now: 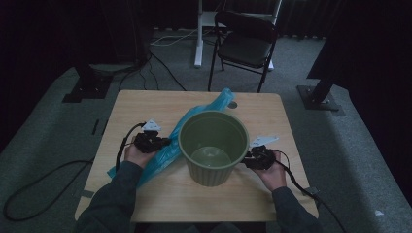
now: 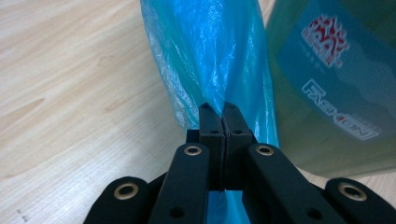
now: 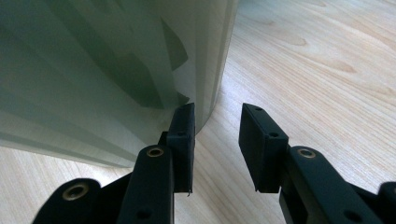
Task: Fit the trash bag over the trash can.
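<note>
Left tongs (image 2: 217, 109) pinch blue bag (image 2: 215, 60) beside green bin (image 2: 336, 93).

Bin (image 1: 214, 145) stands at the centre of the worktop (image 1: 145, 104). Bag (image 1: 163, 150) lies from 8 o'clock to 12 o'clock behind the bin. Left tongs (image 1: 165, 142) at 9 o'clock, on the bag; right tongs (image 1: 247, 159) at 3 o'clock.

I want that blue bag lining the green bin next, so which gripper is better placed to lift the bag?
Left. The left gripper is already shut on the blue bag beside the green bin. The right gripper is open at the bin's other side, holding nothing.
</note>
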A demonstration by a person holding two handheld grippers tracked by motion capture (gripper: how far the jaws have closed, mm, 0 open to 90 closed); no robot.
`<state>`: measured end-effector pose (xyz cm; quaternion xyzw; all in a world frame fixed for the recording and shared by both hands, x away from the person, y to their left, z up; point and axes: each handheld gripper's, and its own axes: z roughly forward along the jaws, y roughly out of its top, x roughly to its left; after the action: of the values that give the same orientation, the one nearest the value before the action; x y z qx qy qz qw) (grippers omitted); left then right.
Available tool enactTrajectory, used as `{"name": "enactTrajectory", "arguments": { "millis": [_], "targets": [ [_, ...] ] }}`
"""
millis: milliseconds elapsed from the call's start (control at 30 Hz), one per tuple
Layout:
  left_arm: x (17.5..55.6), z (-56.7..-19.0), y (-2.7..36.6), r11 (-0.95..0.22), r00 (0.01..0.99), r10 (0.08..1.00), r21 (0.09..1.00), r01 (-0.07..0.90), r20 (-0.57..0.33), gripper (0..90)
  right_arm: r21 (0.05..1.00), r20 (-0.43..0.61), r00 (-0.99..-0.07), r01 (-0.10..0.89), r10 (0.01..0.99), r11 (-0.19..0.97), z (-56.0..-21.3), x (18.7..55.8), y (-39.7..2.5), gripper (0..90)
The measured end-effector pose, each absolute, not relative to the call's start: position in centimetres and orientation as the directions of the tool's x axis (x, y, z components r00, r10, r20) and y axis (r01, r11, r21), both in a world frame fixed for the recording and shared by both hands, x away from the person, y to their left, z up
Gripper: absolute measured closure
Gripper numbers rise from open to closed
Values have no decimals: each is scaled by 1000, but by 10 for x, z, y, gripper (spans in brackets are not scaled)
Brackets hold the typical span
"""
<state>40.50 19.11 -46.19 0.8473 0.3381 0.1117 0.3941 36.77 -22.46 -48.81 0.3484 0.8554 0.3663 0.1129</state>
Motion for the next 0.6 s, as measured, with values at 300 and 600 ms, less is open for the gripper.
{"name": "enactTrajectory", "arguments": {
  "millis": [300, 600],
  "targets": [
    [407, -440, 197, -429, 737, 672, 774, 465, -70, 892, 693, 71, -750, 511, 657, 508, -491, 365, -222, 640],
    [410, -415, 202, -408, 729, 683, 803, 435, -48, 892, 692, 73, -756, 508, 650, 513, -490, 364, -222, 637]
  ]
}}
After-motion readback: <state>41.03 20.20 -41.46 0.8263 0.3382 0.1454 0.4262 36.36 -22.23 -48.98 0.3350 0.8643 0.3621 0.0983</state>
